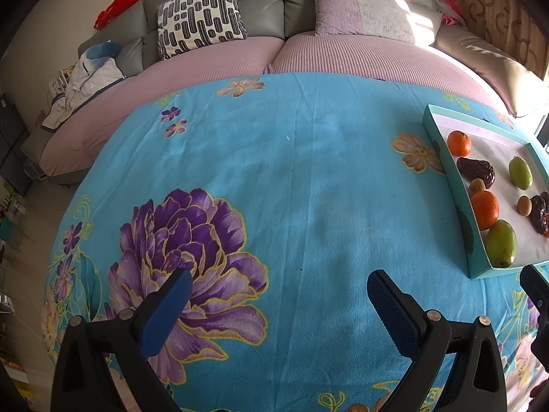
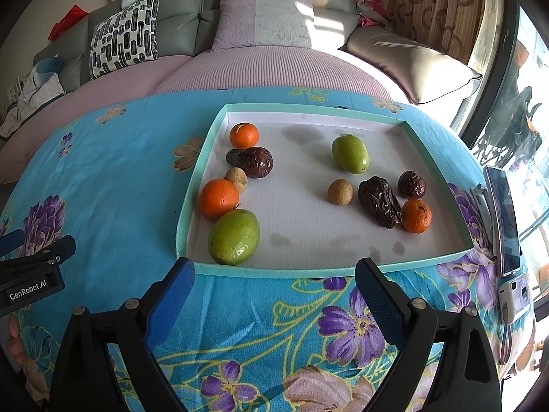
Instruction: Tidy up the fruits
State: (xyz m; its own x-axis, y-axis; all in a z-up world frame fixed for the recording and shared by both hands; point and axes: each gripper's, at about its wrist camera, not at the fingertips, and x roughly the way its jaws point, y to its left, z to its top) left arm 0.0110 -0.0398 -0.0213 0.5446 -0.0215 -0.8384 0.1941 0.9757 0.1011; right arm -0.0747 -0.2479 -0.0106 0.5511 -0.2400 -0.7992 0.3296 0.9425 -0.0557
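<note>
Right wrist view: all fruits lie mixed in the shallow teal-rimmed white tray [image 2: 433, 168], unsorted by kind. Both the left gripper [image 1: 279, 295] and right gripper [image 2: 274, 285] gape wide, holding nothing.

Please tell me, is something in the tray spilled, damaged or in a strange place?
No fruit looks damaged or outside the tray. Two things stand out: dark damp-looking stains mark its white floor near the far wall and the near edge, and the fruits are mixed, not grouped, one green fruit on the left, the other on the right.
</note>
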